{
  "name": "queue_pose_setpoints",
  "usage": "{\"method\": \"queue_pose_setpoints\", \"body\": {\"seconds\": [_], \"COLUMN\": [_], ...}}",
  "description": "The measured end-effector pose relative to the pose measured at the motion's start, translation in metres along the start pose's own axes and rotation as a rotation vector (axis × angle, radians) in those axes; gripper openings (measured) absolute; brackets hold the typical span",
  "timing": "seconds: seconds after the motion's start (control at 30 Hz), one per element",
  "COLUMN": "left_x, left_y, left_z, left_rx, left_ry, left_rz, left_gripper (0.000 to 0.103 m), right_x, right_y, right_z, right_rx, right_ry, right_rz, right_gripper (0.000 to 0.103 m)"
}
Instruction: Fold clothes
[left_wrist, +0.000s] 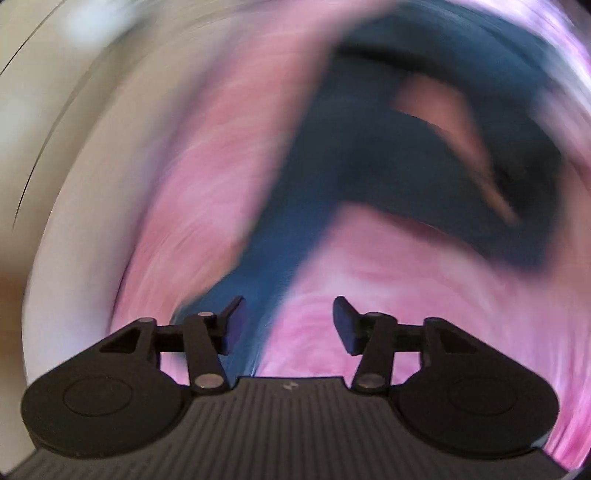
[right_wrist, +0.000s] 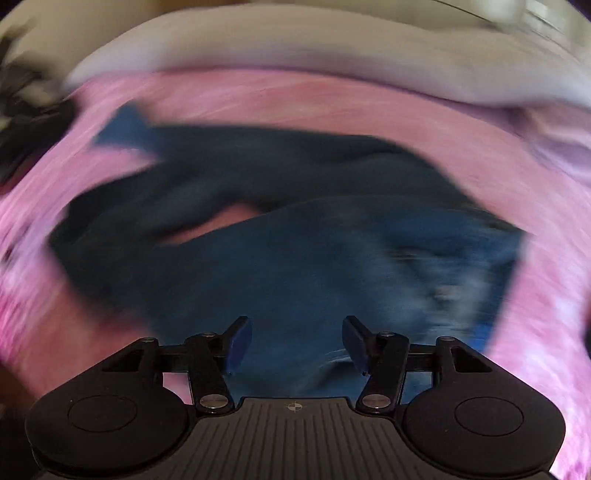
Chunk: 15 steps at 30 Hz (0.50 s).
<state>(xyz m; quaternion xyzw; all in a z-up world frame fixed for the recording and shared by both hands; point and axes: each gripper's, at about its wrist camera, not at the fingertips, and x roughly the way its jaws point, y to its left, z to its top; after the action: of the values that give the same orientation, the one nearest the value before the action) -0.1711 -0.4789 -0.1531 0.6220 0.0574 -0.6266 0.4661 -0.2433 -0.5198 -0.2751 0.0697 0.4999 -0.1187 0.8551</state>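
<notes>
A dark blue garment (right_wrist: 295, 251) lies crumpled on a pink patterned sheet (right_wrist: 280, 96). Both views are blurred by motion. My right gripper (right_wrist: 297, 341) is open and empty, low over the garment's near part. In the left wrist view the same blue garment (left_wrist: 369, 166) stretches from the upper right down to a narrow strip that runs by my left gripper's left finger. My left gripper (left_wrist: 288, 325) is open, and nothing is held between its fingers.
The pink sheet (left_wrist: 207, 184) covers a bed. A pale cream cover or pillow (right_wrist: 295, 48) lies along the far edge in the right wrist view and at the left in the left wrist view (left_wrist: 92, 166). A dark blurred object (right_wrist: 26, 110) sits at far left.
</notes>
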Motion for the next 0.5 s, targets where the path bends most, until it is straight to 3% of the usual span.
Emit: {"method": "queue_pose_setpoints", "body": {"seconds": [0.03,0.13,0.27,0.33,0.37,0.5], "left_x": [0.005,0.015,0.028,0.035,0.038,0.051], "left_y": [-0.023,-0.029,-0.034,-0.037,-0.038,-0.043], "left_z": [0.003,0.012,0.024,0.03,0.033,0.045], "left_rx": [0.165,0.219,0.276,0.304,0.319,0.376], "left_ry": [-0.034,-0.054,-0.078,-0.09,-0.097,-0.121], "left_rz": [-0.005,-0.037,-0.08,-0.101,-0.112,-0.155], "left_gripper": [0.058,0.059,0.056,0.032,0.007,0.003], "right_x": [0.005,0.017,0.035,0.041,0.044,0.057], "right_y": [0.014,0.039,0.039,0.037,0.038,0.045], "right_z": [-0.004,-0.015,-0.027,-0.034,-0.036,-0.049], "right_rx": [-0.036,-0.108,-0.185,-0.221,-0.238,-0.363], "right_ry": [0.01,0.034,0.07,0.085,0.094,0.107], "right_rz": [0.008,0.004,-0.057,-0.081,-0.092,-0.115], "right_gripper": [0.06,0.061,0.063,0.063,0.063,0.063]}}
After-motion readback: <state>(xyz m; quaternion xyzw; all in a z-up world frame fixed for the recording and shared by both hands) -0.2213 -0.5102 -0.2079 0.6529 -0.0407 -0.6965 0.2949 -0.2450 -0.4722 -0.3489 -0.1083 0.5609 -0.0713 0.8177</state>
